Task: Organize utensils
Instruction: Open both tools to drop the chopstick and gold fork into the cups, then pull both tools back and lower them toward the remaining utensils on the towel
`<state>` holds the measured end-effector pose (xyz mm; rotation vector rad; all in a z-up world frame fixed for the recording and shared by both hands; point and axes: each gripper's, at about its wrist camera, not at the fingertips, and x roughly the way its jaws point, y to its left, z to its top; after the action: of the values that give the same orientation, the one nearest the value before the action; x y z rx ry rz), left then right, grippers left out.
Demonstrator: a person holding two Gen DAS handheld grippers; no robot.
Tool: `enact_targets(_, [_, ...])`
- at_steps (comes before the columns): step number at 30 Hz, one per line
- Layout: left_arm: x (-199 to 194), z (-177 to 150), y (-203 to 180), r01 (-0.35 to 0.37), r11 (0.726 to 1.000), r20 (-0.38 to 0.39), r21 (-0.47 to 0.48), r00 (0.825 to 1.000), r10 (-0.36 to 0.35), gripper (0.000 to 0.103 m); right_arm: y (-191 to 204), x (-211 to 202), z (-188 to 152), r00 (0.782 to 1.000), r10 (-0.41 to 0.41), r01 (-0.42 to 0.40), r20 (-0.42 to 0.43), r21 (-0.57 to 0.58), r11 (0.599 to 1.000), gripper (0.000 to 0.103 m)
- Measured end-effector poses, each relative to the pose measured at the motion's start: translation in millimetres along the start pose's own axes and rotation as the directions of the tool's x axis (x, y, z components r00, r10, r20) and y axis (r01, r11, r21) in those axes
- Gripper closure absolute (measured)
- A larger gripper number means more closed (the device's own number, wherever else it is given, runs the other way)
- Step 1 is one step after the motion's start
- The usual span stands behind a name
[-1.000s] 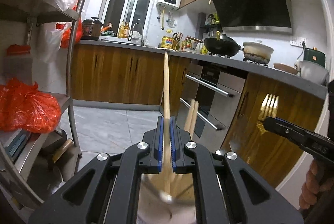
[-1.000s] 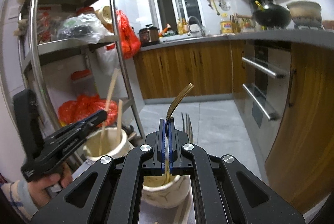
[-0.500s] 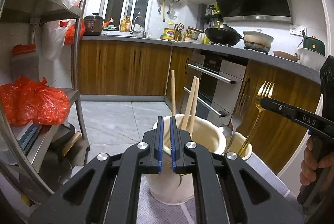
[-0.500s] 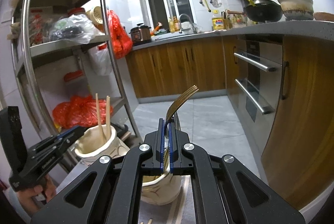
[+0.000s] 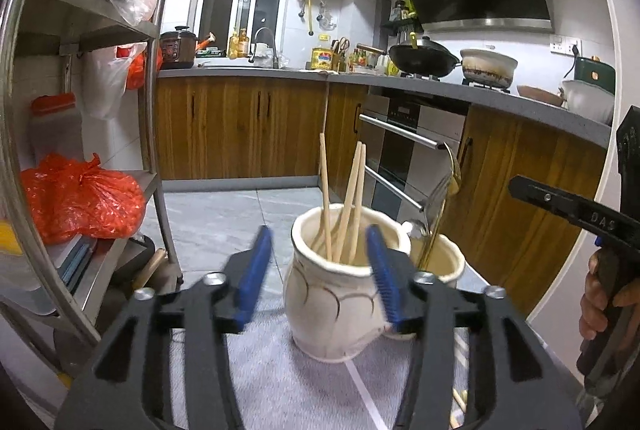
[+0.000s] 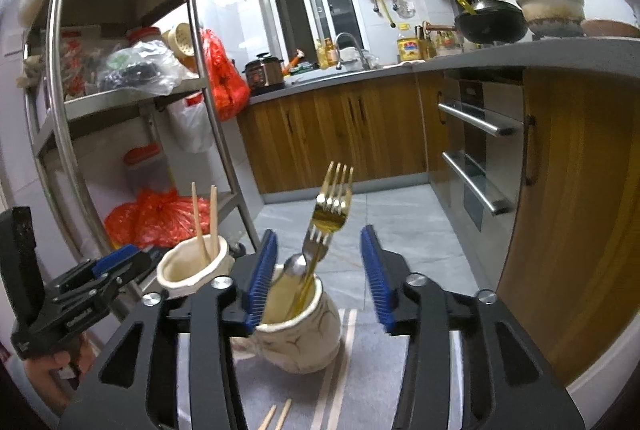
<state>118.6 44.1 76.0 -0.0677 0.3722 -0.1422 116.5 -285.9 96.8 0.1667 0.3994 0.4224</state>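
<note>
Three chopsticks (image 5: pixel 344 201) are kept in the left jar (image 5: pixel 336 294); a gold fork (image 6: pixel 326 226) and a spoon (image 6: pixel 294 266) in the right jar (image 6: pixel 298 334). Both the left tool (image 5: pixel 316 270) and the right tool (image 6: pixel 316 270) are held wide apart, empty.

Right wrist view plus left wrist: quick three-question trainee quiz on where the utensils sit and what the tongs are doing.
1. True or false: the right tongs are shut on the gold fork.
2. Which holds the wooden chopsticks? A) the cream jar nearer the left tongs B) the jar with the forks C) the metal shelf rack
3. Fill in: two loose chopsticks lie on the ____ in front of the fork jar.

Key: 1 false, both tongs are open and hold nothing. 2 A. 3 mat.
</note>
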Motion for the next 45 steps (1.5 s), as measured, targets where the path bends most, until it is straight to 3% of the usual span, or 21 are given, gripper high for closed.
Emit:
enact_targets(4, [-13, -6, -2, 0.014, 1.0, -0.03, 0.004, 0.999, -0.014, 0.026, -2, -14, -8, 1.0, 0.005, -0.005, -0.016, -0.001, 1.0, 0.026])
enact_targets(6, [-19, -8, -4, 0.014, 1.0, -0.036, 0.012, 0.999, -0.014, 0.018, -2, -22, -11, 1.0, 0.014, -0.014, -0.018, -0.005, 1.0, 0.008])
enact_targets(8, [-26, -10, -7, 0.013, 1.0, -0.04, 0.02, 0.999, -0.012, 0.011, -1, -30, -13, 1.0, 0.006, -0.007, -0.011, -0.011, 1.0, 0.006])
enact_targets(10, [-34, -13, -9, 0.013, 1.0, -0.047, 0.021, 0.999, -0.012, 0.006, 0, -37, -16, 1.0, -0.012, 0.012, -0.023, -0.014, 1.0, 0.005])
enact_targets(24, [-66, -46, -27, 0.052, 0.998, -0.162, 0.043, 0.986, -0.045, 0.006, -6, -65, -52, 0.985, -0.083, 0.078, -0.149, -0.038, 0.996, 0.005])
enact_targets(32, [-65, -71, -40, 0.07, 0.995, -0.238, 0.074, 0.97, -0.05, 0.006, 0, -61, -87, 0.958, -0.112, 0.089, -0.263, -0.098, 0.991, 0.005])
enact_targets(45, [-47, -108, -70, 0.123, 0.99, -0.37, 0.07, 0.925, -0.089, 0.006, 3, -54, -131, 0.903, -0.139, 0.09, -0.407, -0.138, 0.986, 0.006])
